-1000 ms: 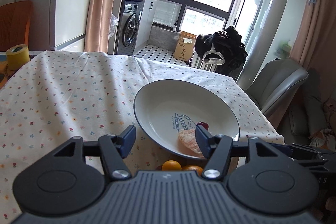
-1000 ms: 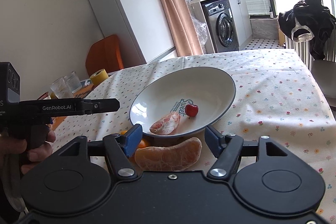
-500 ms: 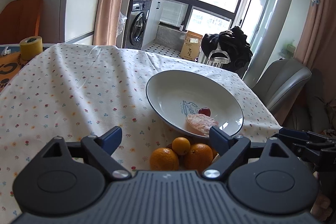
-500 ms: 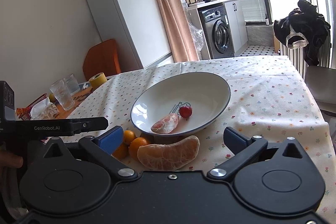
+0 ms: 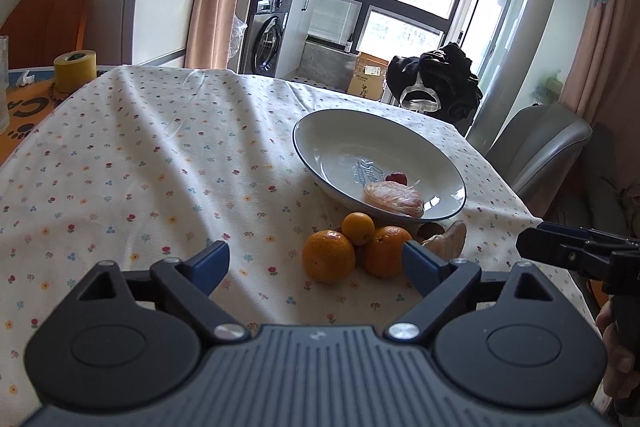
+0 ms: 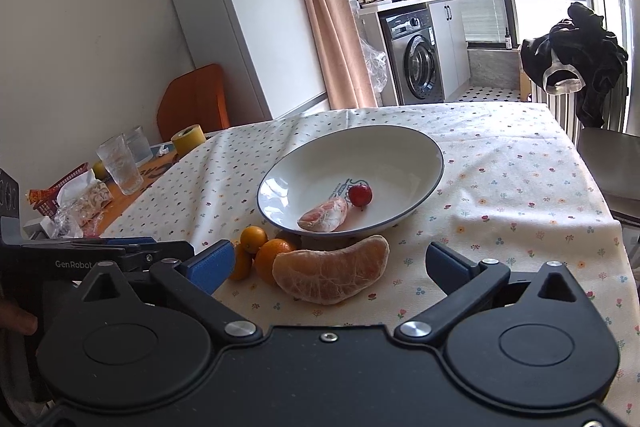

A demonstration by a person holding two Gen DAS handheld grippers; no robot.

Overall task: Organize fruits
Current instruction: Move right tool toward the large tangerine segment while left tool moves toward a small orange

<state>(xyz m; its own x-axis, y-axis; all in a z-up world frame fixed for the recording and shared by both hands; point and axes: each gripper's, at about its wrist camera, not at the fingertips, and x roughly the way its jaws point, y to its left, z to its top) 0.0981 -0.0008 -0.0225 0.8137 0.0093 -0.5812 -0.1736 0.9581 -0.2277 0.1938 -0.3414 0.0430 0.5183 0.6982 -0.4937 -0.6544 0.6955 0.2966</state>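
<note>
Now both grippers have drawn back from the white blue-rimmed bowl (image 5: 438, 163) and widened: the left gripper (image 5: 316, 259), jaws spread and empty, faces the cluster of small round oranges (image 5: 328, 255) on the floral-clothed tabletop (image 5: 160, 163). The right gripper (image 6: 330, 263), jaws also spread, frames the large peeled orange segment (image 6: 332, 273), probably next for the bowl, where a peeled pink segment (image 6: 326, 215) and a small red fruit (image 6: 360, 195) lie.

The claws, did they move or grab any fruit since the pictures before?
Both claws opened wider and pulled back from the plate; neither grabbed nor let go of anything. The left claw now shows the oranges in front of it. The right claw is wide open around the peeled segment without touching it. The segment, the oranges, the pink wedge and the red fruit in the plate stayed put.
</note>
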